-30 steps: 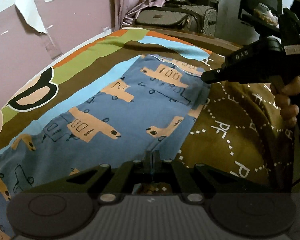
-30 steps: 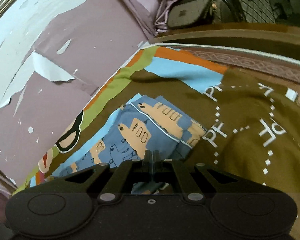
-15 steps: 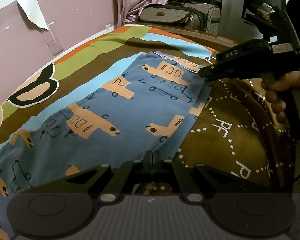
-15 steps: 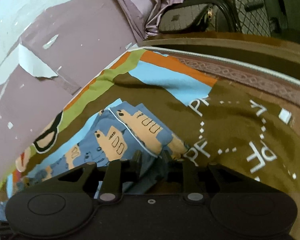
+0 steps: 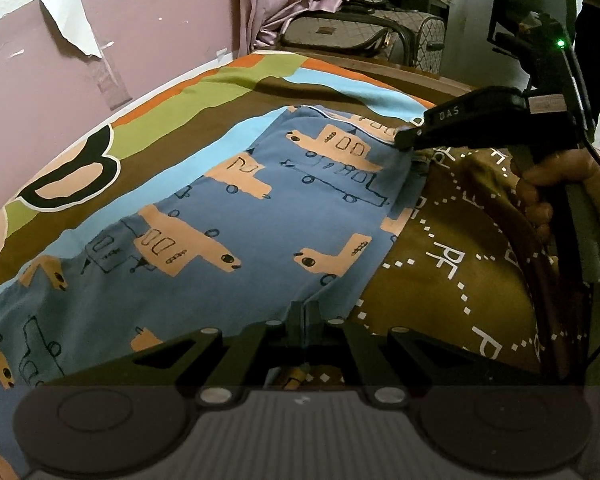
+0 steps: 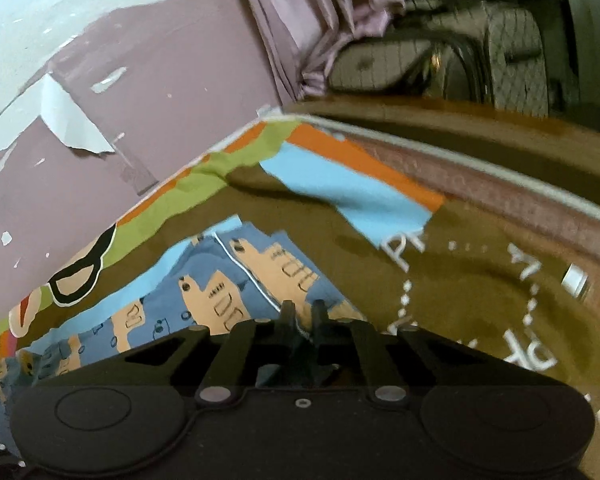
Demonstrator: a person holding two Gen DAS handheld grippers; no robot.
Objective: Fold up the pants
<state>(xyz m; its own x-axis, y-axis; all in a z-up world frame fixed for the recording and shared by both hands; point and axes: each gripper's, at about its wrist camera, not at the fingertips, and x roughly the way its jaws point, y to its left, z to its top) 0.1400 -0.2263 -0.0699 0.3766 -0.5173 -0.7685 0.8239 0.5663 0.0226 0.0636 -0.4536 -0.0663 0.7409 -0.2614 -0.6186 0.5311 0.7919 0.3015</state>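
Left hand-held gripper (image 5: 303,312) pinches the pants (image 5: 228,216) edge — right hand-held gripper (image 6: 302,310) narrowly parted over fabric

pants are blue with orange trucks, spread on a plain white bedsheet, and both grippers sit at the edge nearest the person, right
Not quite: the bedsheet is not plain white. The left wrist view shows it brown with white letters and coloured stripes. The rest holds: the pants are blue with orange trucks, with the left gripper and right gripper at that edge.
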